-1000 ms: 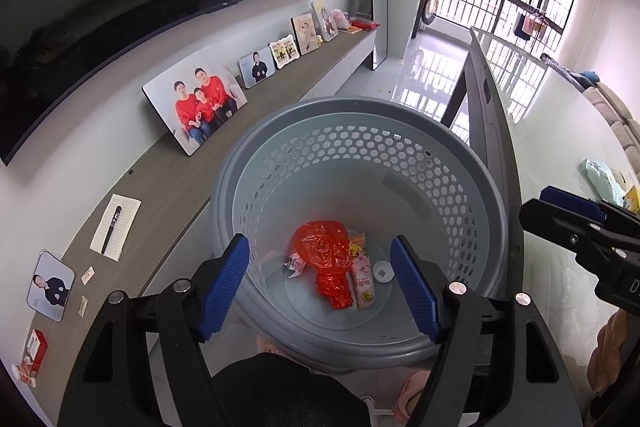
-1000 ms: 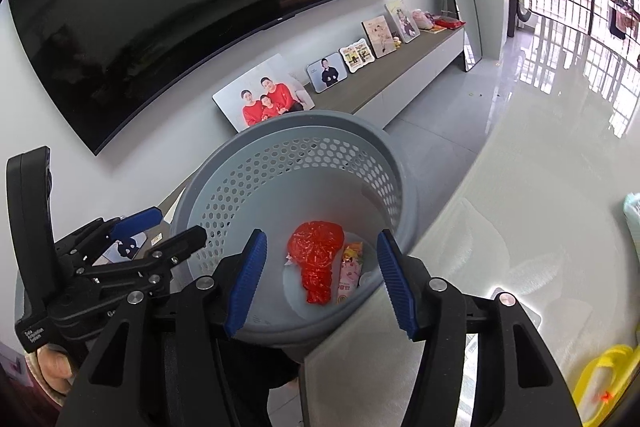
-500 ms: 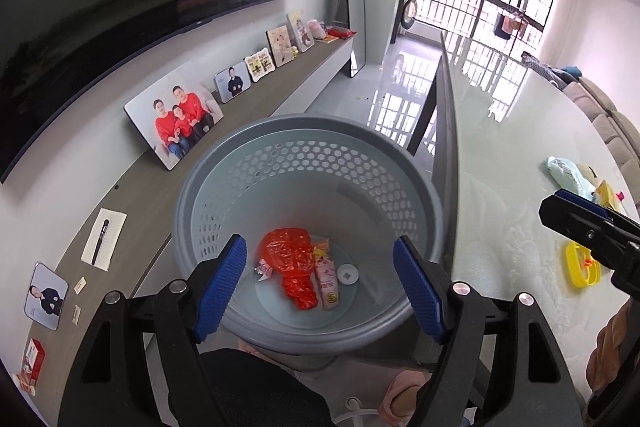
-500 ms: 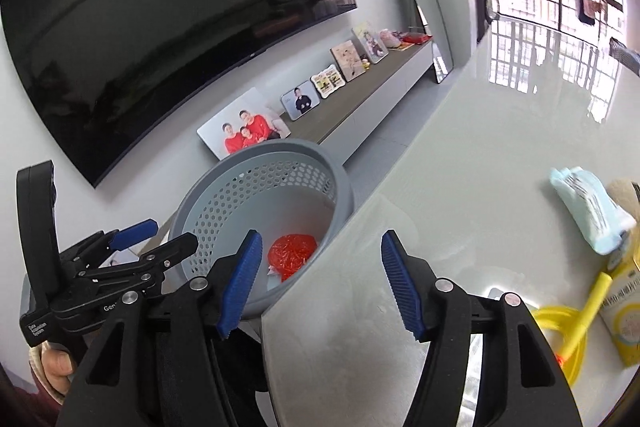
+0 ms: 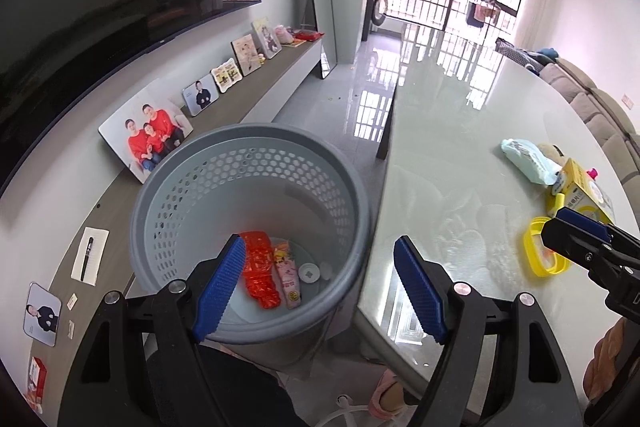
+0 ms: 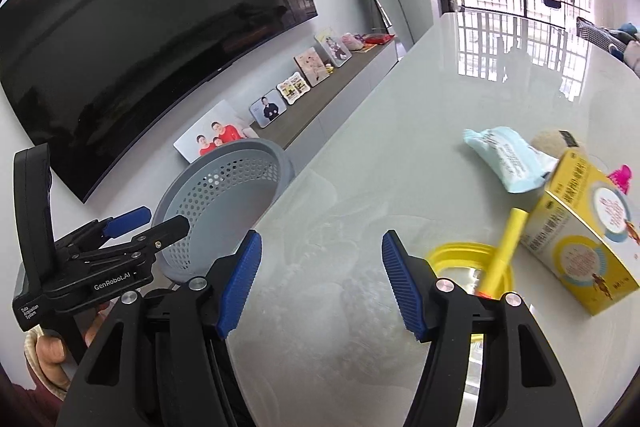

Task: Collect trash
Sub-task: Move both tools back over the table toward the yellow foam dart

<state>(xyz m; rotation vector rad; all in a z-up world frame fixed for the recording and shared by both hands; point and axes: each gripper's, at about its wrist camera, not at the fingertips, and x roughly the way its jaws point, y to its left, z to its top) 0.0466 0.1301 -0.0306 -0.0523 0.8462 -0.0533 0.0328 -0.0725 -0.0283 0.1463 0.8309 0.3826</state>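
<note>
With both the left gripper (image 5: 316, 287) and right gripper (image 6: 322, 279) spread wide and empty, trash waits by the counter's (image 6: 360, 187) far-right edge, and a hasty grab could knock the yellow box (image 6: 580, 235) away from the basket (image 5: 248, 227).

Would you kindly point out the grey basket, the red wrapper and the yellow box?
grey basket (image 5: 352, 187): left wrist view, right rim.
red wrapper (image 5: 260, 275): left wrist view, crumpled middle.
yellow box (image 6: 580, 231): right wrist view, printed front face.

yellow ring (image 6: 468, 259) partly hidden, box print (image 6: 580, 227) unreadable
</note>
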